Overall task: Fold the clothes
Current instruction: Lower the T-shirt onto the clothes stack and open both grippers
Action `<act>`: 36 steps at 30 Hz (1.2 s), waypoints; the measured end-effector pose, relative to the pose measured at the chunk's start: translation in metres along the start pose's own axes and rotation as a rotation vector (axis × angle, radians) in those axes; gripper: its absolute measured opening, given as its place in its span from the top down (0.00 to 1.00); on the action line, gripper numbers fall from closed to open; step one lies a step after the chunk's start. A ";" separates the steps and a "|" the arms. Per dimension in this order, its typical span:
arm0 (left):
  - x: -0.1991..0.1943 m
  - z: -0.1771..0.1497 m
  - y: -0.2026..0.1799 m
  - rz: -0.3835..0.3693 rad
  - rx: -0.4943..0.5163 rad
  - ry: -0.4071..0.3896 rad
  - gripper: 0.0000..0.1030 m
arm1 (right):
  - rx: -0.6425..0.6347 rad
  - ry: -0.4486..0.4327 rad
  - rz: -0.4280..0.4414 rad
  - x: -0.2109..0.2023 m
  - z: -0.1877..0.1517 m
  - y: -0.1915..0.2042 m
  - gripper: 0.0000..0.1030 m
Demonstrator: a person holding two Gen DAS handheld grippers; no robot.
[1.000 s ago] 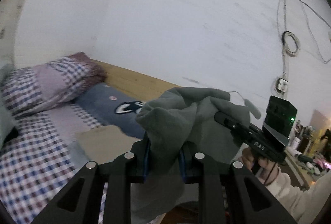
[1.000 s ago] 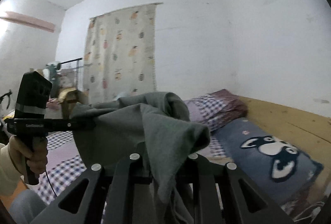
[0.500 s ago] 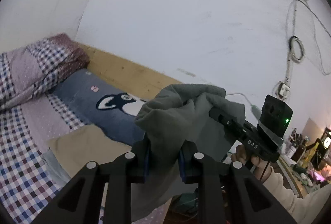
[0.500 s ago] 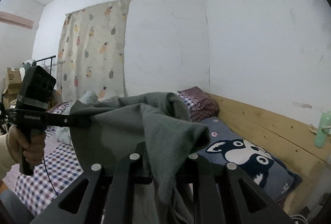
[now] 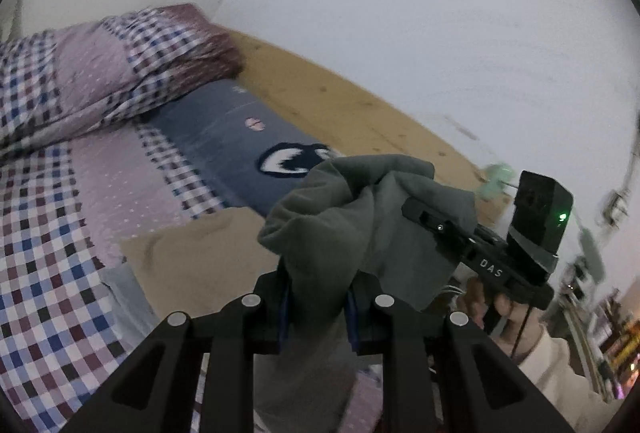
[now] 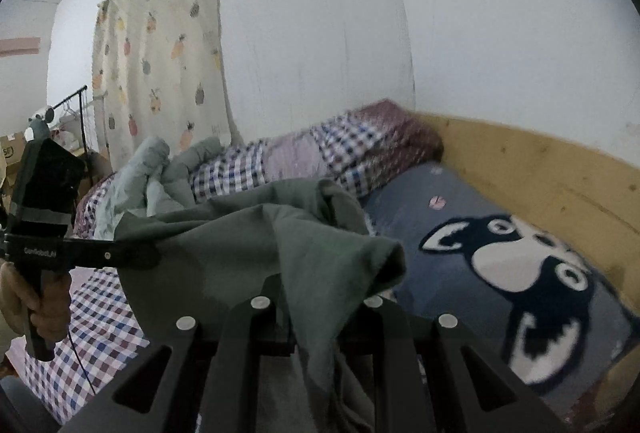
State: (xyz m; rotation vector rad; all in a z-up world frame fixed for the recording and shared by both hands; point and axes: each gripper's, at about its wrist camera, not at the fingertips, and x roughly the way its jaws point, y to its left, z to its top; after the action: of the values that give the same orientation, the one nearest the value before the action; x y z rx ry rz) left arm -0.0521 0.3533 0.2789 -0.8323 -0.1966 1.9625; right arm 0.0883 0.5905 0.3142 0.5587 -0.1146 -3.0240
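Both grippers, left gripper (image 5: 318,307) and right gripper (image 6: 316,317), clamp a grey garment (image 6: 248,253) aloft; bed (image 5: 52,273) at nine o'clock; folding apparently not begun.

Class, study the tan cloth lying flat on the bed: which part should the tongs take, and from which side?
Take the tan cloth by its near corner, coming in low from the bed's open side. It lies flat, so only an edge can be pinched; the wooden board blocks the far side. Both tongs are now shut on the grey garment.
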 end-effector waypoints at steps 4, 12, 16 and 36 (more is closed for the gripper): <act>0.037 0.010 0.040 0.056 -0.049 0.023 0.79 | -0.004 0.081 0.008 0.064 0.005 -0.016 0.87; 0.103 0.014 0.115 0.145 -0.119 0.074 0.79 | -0.069 0.240 0.010 0.182 0.000 -0.036 0.87; 0.130 0.004 0.138 0.203 -0.117 0.113 0.79 | -0.086 0.303 -0.006 0.227 -0.014 -0.042 0.87; 0.088 -0.010 0.180 0.287 -0.147 0.016 0.22 | -0.139 0.321 -0.304 0.293 -0.047 -0.057 0.31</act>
State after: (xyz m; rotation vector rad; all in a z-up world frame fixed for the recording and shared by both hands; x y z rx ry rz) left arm -0.2020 0.3293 0.1477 -1.0170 -0.2239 2.2282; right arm -0.1711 0.6220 0.1617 1.1285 0.2152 -3.1347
